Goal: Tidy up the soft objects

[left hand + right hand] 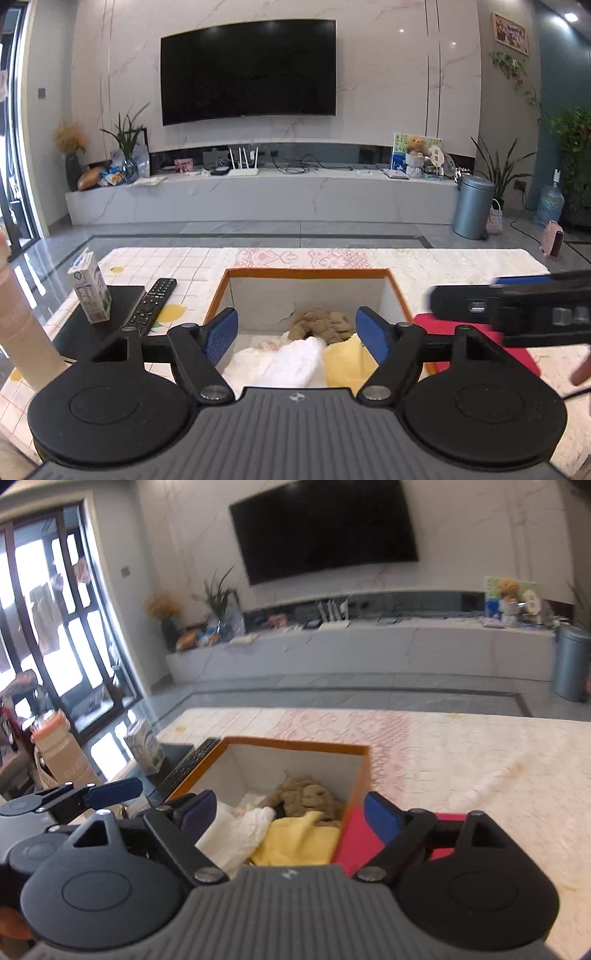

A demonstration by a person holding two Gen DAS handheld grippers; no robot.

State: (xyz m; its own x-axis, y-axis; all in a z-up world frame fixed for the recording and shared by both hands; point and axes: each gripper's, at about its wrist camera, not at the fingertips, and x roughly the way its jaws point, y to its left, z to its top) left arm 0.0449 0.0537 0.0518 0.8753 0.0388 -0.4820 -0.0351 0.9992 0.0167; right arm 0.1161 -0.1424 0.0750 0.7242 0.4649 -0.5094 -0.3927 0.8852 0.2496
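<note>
**Inventory: 1 box, 3 soft items inside, 2 grippers above**

- 1 box (397, 291), orange rim, white inner walls, open top, standing on the table (369, 258), which carries a tiled-pattern cloth.
- 3 soft items counted inside the box: 1 brown cloth (321, 323) bunched toward the back wall; 1 white cloth (284, 363) at the near left; 1 yellow cloth (345, 363) at the near right, touching the white one. A pale patterned patch shows between the white and brown items; what it is cannot be told.
- 1 red flat item (480, 328) on the table just beside the box's right wall; whether it is cloth or a lid cannot be told.
- 1 left gripper (306, 334), fingers spread wide, nothing between the blue pads, poised over the near edge of the box.
- 1 right gripper (291, 814), fingers likewise spread wide and empty; its left finger is over the box, its right finger over the red item.
- 1 milk carton (90, 295), upright on 1 black flat slab (122, 295) at the table's left.
- 1 remote control (151, 304), lying between the carton and the box.
- 1 beige bottle (61, 749) with an orange cap at the far left.
</note>
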